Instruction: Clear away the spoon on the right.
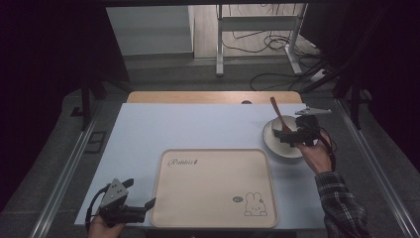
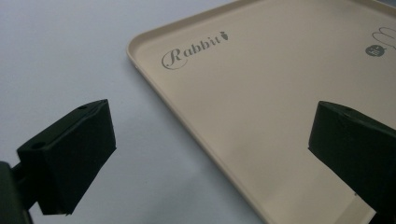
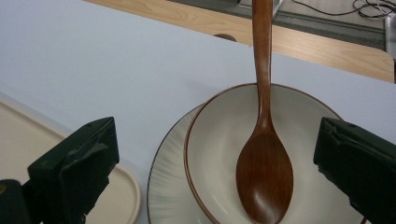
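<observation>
At the near left corner of the table (image 1: 148,124), the left gripper (image 1: 141,207) rests low with its 2 jaws spread wide and nothing between them; in the left gripper view they straddle the tray's left edge. The beige tray (image 1: 214,171), printed with a rabbit, lies flat at the centre front and carries nothing.

Further right, the bowl (image 3: 224,135) sits on a plate (image 3: 170,186), just beyond the tray's far right corner. A wooden spoon (image 3: 264,172) lies in the bowl, its handle leaning out over the far rim. The right gripper (image 1: 291,138) hovers over the bowl, jaws wide apart on either side of the spoon's head, gripping nothing.

The step looks like taking hold of the spoon or bowl. It should go best if the jaws lower squarely and close slowly, so the bowl neither tips nor slides off the plate.
</observation>
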Available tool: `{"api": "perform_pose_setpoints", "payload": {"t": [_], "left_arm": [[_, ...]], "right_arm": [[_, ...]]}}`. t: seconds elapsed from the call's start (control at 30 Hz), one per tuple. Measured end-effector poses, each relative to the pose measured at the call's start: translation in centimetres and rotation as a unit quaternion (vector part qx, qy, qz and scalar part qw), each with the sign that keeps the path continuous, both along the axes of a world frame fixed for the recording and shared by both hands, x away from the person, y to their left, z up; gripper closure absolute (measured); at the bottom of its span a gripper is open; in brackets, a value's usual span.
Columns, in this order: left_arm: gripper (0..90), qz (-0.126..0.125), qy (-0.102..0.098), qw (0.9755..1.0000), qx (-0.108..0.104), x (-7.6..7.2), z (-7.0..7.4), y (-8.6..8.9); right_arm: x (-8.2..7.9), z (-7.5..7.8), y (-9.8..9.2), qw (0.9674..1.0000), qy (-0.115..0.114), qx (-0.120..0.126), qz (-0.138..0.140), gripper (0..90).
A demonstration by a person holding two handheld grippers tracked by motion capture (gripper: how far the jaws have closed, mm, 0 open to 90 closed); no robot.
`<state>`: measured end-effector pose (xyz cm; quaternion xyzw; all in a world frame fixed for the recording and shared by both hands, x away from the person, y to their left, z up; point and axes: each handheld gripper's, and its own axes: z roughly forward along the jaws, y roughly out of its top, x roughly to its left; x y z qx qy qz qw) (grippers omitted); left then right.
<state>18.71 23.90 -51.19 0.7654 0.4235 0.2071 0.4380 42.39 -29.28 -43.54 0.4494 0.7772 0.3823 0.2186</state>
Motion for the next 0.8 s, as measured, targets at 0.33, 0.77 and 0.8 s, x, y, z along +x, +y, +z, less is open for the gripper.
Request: {"api": "perform_pose_setpoints", "payload": {"t": [0.33,0.77,0.8], "left_arm": [[0.4,0.000,-0.001,1.0000,0.001,0.0,0.0,0.0],[0.5,-0.002,-0.002,1.0000,0.002,0.0,0.0,0.0],[0.5,-0.002,-0.002,1.0000,0.002,0.0,0.0,0.0]], "right_arm": [[1.8,-0.1,0.8,0.9997,0.009,-0.018,-0.012,0.0],[4.8,0.1,0.8,0.9986,0.023,-0.045,-0.019,30.3],[5.0,0.1,0.8,0.9985,0.026,-0.045,-0.017,31.3]]}}
